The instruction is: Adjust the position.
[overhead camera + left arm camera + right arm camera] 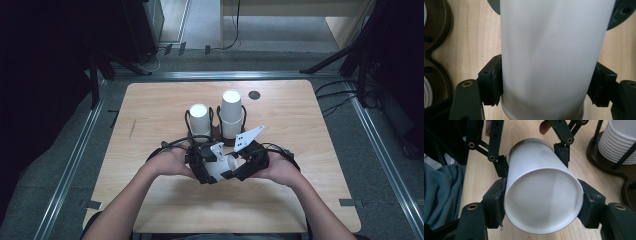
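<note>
A: Big things first. What's the room like?

B: Dark, with a grey floor (60,150), metal rails and cables around a pale wooden table (150,200). At the table's middle stands a dark holder (216,131) with two stacks (231,112) of white cups upside down.

A: And the cup itself?

B: A white paper cup (220,169), lying sideways above the near half of the table, held between the two grippers. The left gripper (547,83) clamps its wall near the rim; its fingers (491,83) press on both sides. The right gripper (544,206) has its fingers (496,203) closed on the base end.

A: How will it handle?

B: Light and thin-walled, I'd judge, and easy to crush; there's a soft dent on the side already. The rolled rim and the base are its stiffest parts, so gripping there is safest, gently. The surface looks smooth, maybe a little slippery.
</note>
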The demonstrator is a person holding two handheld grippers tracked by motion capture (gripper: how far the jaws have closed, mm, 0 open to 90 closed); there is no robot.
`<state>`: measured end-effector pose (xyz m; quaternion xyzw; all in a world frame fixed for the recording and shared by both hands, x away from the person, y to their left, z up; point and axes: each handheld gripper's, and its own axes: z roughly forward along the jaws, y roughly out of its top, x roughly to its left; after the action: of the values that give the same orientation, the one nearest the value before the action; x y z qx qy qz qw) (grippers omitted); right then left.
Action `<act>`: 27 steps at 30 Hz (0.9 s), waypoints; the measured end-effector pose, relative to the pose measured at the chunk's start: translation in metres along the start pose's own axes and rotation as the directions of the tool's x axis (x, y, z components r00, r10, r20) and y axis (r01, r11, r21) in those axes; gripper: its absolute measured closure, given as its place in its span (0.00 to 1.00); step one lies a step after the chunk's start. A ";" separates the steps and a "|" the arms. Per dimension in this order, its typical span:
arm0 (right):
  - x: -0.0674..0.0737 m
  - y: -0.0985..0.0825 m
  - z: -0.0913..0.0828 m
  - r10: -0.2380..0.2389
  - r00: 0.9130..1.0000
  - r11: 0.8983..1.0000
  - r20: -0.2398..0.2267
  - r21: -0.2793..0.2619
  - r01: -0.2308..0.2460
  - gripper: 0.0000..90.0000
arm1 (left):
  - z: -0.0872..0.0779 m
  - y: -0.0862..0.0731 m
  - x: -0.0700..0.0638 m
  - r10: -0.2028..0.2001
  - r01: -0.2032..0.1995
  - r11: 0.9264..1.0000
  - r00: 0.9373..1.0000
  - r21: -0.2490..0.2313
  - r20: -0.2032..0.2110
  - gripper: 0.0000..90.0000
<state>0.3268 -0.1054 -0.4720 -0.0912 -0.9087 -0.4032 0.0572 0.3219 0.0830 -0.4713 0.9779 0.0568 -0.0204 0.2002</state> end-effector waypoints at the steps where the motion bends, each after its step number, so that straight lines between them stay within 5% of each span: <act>1: 0.000 0.000 -0.001 0.005 1.000 1.000 -0.006 -0.006 -0.005 0.38 | -0.002 -0.002 -0.001 -0.011 0.011 1.000 1.000 -0.026 0.004 0.29; 4: 0.000 0.001 -0.004 0.006 1.000 1.000 -0.002 -0.017 -0.007 0.38 | -0.003 -0.007 0.001 -0.023 0.025 0.997 0.999 -0.070 0.034 0.15; 10: -0.003 -0.001 -0.012 0.024 1.000 0.999 0.017 -0.028 -0.023 0.38 | -0.009 -0.015 0.008 -0.083 0.085 0.983 0.996 -0.163 0.016 0.10; 18: -0.006 -0.002 -0.021 0.036 0.999 0.998 0.030 -0.054 -0.034 0.38 | -0.017 -0.027 0.009 -0.136 0.134 0.942 0.991 -0.308 0.015 0.10; 21: -0.007 -0.002 -0.024 0.041 0.999 0.997 0.031 -0.068 -0.038 0.38 | -0.017 -0.029 0.008 -0.156 0.150 0.917 0.988 -0.369 0.014 0.10; 27: -0.008 0.000 -0.031 0.048 0.999 0.993 0.017 -0.109 -0.046 0.38 | -0.012 -0.029 0.007 -0.159 0.158 0.890 0.987 -0.428 0.033 0.10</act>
<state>0.3351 -0.1290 -0.4529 -0.1194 -0.8835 -0.4499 0.0525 0.3258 0.1152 -0.4724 0.9018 0.1398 -0.0224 0.4083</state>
